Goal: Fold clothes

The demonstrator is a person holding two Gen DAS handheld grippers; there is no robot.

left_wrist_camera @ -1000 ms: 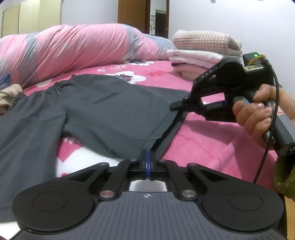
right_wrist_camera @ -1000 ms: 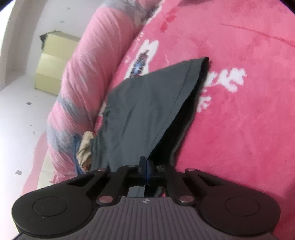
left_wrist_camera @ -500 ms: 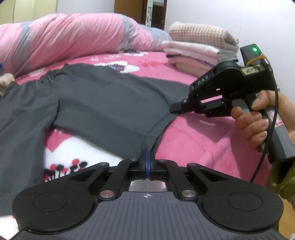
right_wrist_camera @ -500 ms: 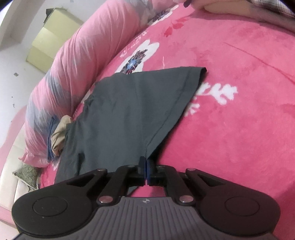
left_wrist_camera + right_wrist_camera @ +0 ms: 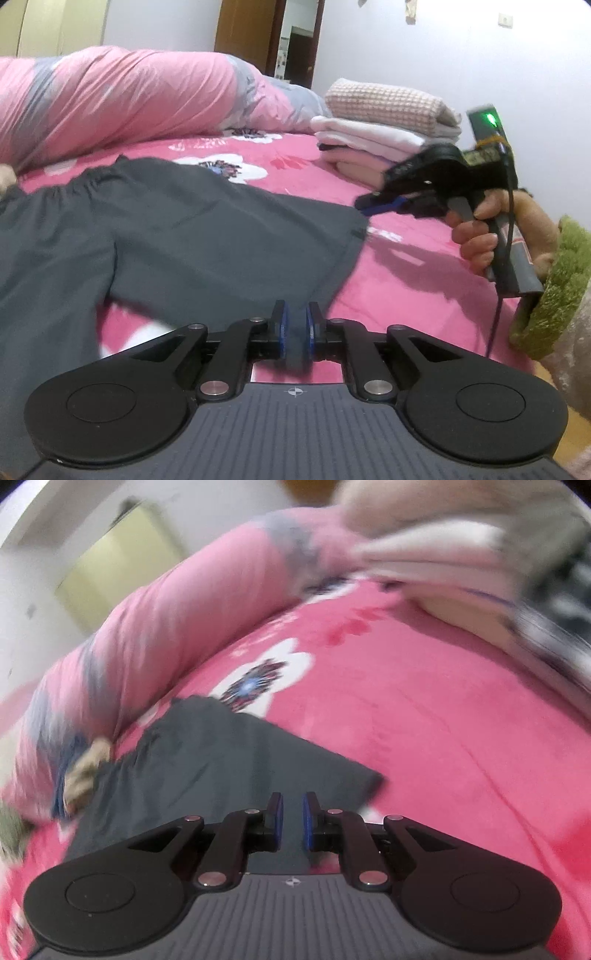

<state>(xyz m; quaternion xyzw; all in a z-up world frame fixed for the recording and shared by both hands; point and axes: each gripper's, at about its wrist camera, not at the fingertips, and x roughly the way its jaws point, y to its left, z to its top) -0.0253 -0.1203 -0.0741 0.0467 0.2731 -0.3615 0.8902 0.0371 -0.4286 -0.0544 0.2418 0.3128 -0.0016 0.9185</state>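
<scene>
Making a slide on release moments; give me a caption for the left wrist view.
Left gripper opening over the dark grey shorts on a pink bedspread; right gripper clear of the hem.

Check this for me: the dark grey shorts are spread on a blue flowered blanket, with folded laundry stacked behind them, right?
Not quite: the dark grey shorts lie on a pink flowered blanket, not blue, as the left wrist view shows. The folded laundry is stacked behind them.

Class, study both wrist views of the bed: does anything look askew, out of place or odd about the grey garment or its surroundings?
Little stands out. The grey garment lies mostly flat on the pink bedspread, though its near hem sits between the left gripper's opening jaws. A beige cloth lies crumpled at its far end, unlike the neat folded stack.
</scene>
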